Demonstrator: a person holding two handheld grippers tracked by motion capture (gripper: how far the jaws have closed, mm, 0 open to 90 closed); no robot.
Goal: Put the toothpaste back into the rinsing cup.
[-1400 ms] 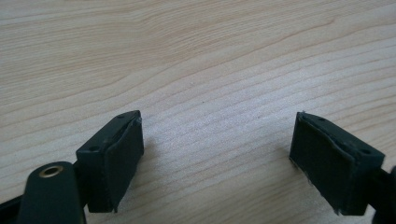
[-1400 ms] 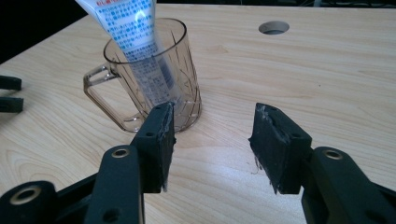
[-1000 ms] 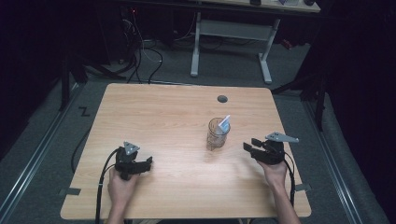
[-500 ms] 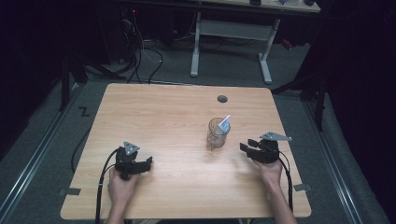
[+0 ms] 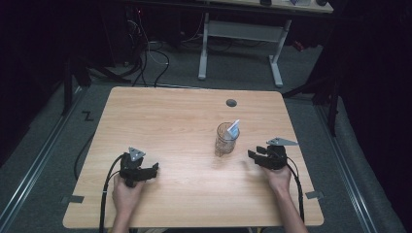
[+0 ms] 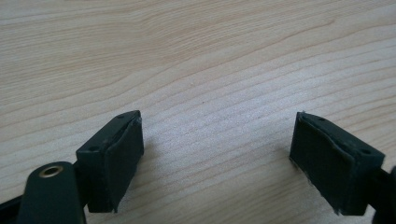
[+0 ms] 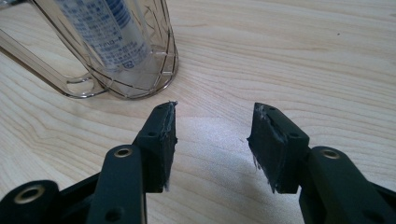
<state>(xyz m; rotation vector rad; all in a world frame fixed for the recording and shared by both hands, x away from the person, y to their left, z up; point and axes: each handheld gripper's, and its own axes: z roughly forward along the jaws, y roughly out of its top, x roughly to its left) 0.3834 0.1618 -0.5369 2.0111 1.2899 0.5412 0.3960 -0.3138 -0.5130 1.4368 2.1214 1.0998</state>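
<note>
Fingers (image 7: pixel 161 140) of the right gripper (image 5: pixel 257 156) stand parted with nothing but bare wood between them, and they point at the foot of the clear cup (image 5: pixel 226 140), which sits on the table (image 5: pixel 160 111) right of centre with a white tube (image 5: pixel 234 129) leaning up out of its rim. Compared with a second ago, this gripper has crept toward the cup and sunk a little toward the wood, so it now hangs low, just beside the cup, while the cup itself has not shifted. In the right gripper view the cup (image 7: pixel 135 56) fills the upper left, its ribbed wall and a handle-like loop close ahead of the left-hand finger, and the printed tube (image 7: pixel 107 32) shows through the plastic; no pad touches it yet. That reads as an approach under way: the gap looks about wide enough for the cup's base, though I judge the gripper must swing a bit toward the cup before closing, since the cup lies off to one side of the gap. The left gripper (image 5: pixel 143 170) rests where it was at the near left of the table, its fingers (image 6: pixel 116 158) spread wide over empty wood, well apart from the cup and taking no part so far.
</note>
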